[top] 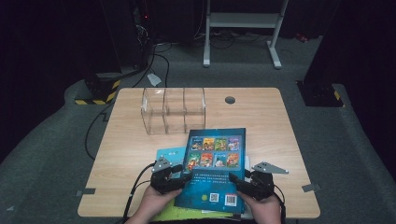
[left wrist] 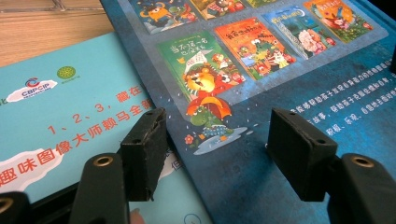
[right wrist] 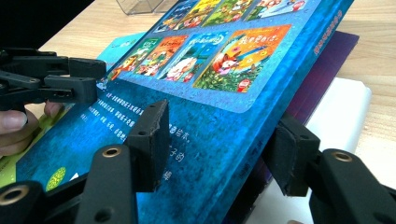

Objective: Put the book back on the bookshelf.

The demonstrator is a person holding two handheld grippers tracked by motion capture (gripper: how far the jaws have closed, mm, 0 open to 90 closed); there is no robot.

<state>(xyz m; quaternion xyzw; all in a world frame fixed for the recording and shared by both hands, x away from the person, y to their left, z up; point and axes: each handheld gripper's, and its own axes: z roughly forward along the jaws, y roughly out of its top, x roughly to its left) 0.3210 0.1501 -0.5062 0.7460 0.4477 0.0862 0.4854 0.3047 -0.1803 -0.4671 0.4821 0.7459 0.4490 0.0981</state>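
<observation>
- Wooden table (top: 130, 149): pale top, seen from above; a clear acrylic rack (top: 173, 110) with upright dividers stands toward its far side.
- Left gripper (top: 173, 174): held at the near left of the table, jaws parted. In the left gripper view (left wrist: 214, 154) one jaw sits over a light blue booklet (left wrist: 70, 107) and the other over the dark blue book (left wrist: 289, 84); the book's left edge runs between them, and neither jaw visibly presses on it.
- Dark blue book (top: 215, 168): lies at the near centre of the table, back cover up, atop a stack that includes the light blue booklet (top: 170, 153) and a green sheet (top: 187, 215).
- Right gripper (top: 243, 181): at the book's near right corner. In the right gripper view (right wrist: 219, 149) its jaws straddle the book's raised right edge (right wrist: 261, 98), one above the cover and one below; whether they pinch it cannot be told. A purple book (right wrist: 322, 74) and a white one (right wrist: 341, 116) lie beneath.
</observation>
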